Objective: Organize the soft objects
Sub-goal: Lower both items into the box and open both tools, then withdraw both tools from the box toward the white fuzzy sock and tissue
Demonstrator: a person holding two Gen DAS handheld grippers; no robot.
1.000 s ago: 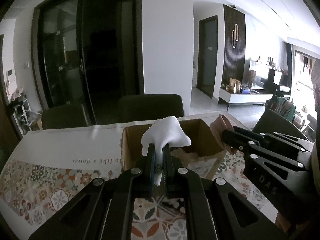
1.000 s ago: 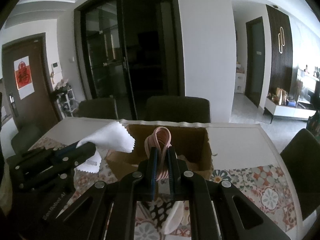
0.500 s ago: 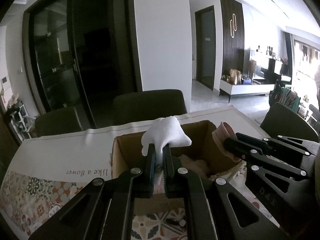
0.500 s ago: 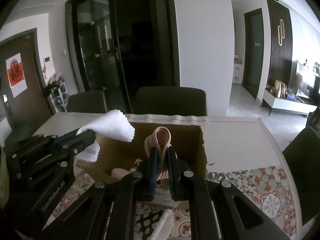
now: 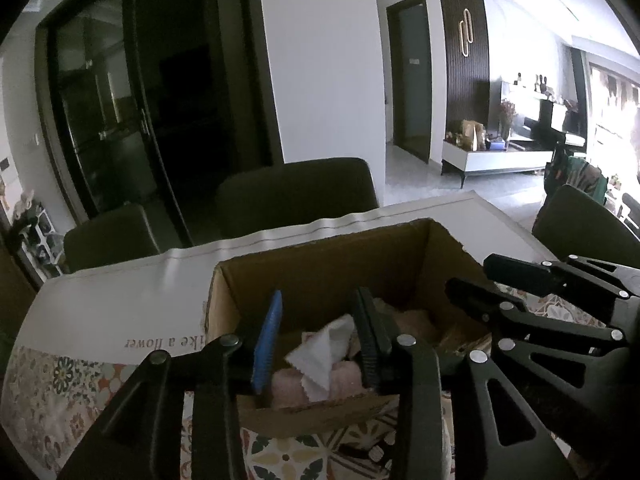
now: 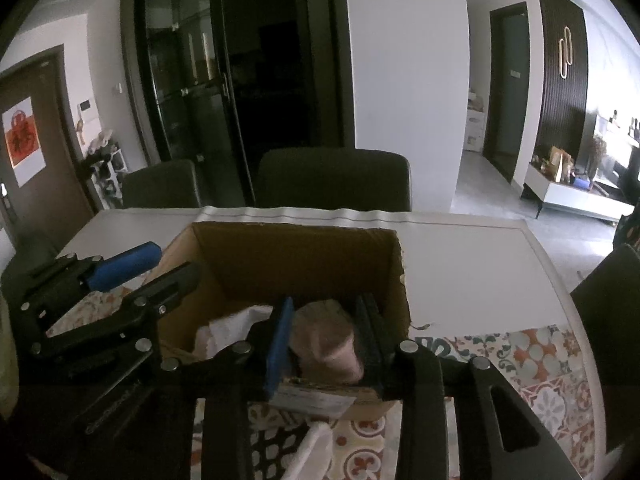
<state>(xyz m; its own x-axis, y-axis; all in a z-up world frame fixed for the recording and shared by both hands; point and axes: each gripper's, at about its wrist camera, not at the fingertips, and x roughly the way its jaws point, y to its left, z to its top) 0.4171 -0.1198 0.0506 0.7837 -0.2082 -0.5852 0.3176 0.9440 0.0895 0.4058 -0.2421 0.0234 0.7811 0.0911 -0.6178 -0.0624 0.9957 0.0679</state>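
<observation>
An open cardboard box (image 5: 320, 264) (image 6: 300, 256) stands on the table. My left gripper (image 5: 318, 320) hangs over its near edge, jaws opening. The white cloth (image 5: 320, 356) lies loose in the box below them, on pink soft pieces (image 5: 412, 320). My right gripper (image 6: 324, 320) is over the box's right half, jaws opening too. A blurred pink cloth (image 6: 328, 340) sits between and below its pads, free of them. The white cloth (image 6: 228, 328) shows to its left. Each gripper appears in the other's view: the right gripper (image 5: 470, 276), the left gripper (image 6: 172, 263).
The table carries a patterned floral cover (image 6: 540, 364) and a white runner (image 5: 120, 304) with printed words. Another white cloth (image 6: 316, 448) lies on the table in front of the box. Dark chairs (image 5: 296, 188) (image 6: 332, 180) stand behind the far edge.
Both grippers moved forward and down over the box and opened. The white cloth left the left jaws and the pink cloth left the right jaws; both now lie in the box.
</observation>
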